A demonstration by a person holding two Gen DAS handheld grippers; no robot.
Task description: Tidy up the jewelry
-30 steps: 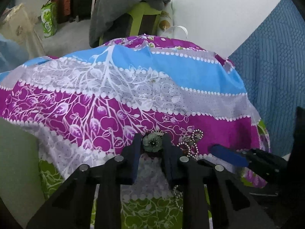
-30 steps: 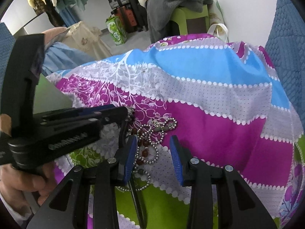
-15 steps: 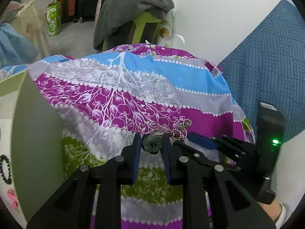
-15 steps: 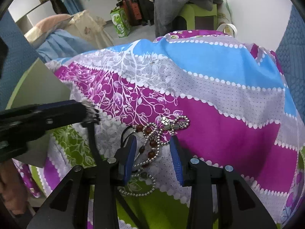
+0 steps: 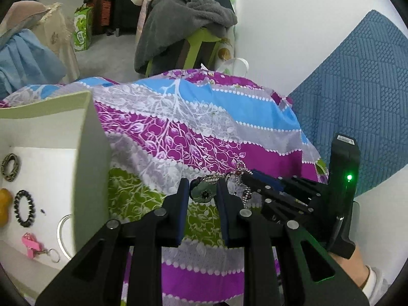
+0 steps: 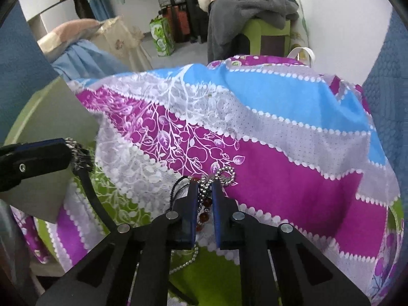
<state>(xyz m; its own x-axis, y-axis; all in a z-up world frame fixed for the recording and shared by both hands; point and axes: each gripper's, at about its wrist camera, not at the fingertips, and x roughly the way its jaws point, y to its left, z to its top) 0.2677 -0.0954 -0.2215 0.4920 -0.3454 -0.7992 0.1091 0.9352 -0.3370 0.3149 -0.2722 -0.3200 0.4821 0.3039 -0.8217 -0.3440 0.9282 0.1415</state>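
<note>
My left gripper [image 5: 202,193] is shut on a green flower pendant [image 5: 202,192] that hangs on a black cord [image 6: 88,191], held above the patterned cloth. My right gripper [image 6: 205,199] is shut on a tangle of silver ball chain and red beads [image 6: 206,193]; it shows in the left wrist view [image 5: 251,176] just right of the pendant. The left gripper's tip shows at the left of the right wrist view [image 6: 63,150]. A white open box [image 5: 84,153] at the left holds bracelets [image 5: 24,207], a pink keyring charm [image 5: 32,244] and a metal ring.
A purple, blue and green patterned cloth [image 6: 280,132] covers the surface. A chair with grey clothes [image 5: 183,28] stands behind it. A blue quilted panel [image 5: 357,97] is at the right, a white wall behind.
My right gripper has closed on the bead and chain tangle. My left gripper has lifted the pendant and swung left, bringing the white box into its view.
</note>
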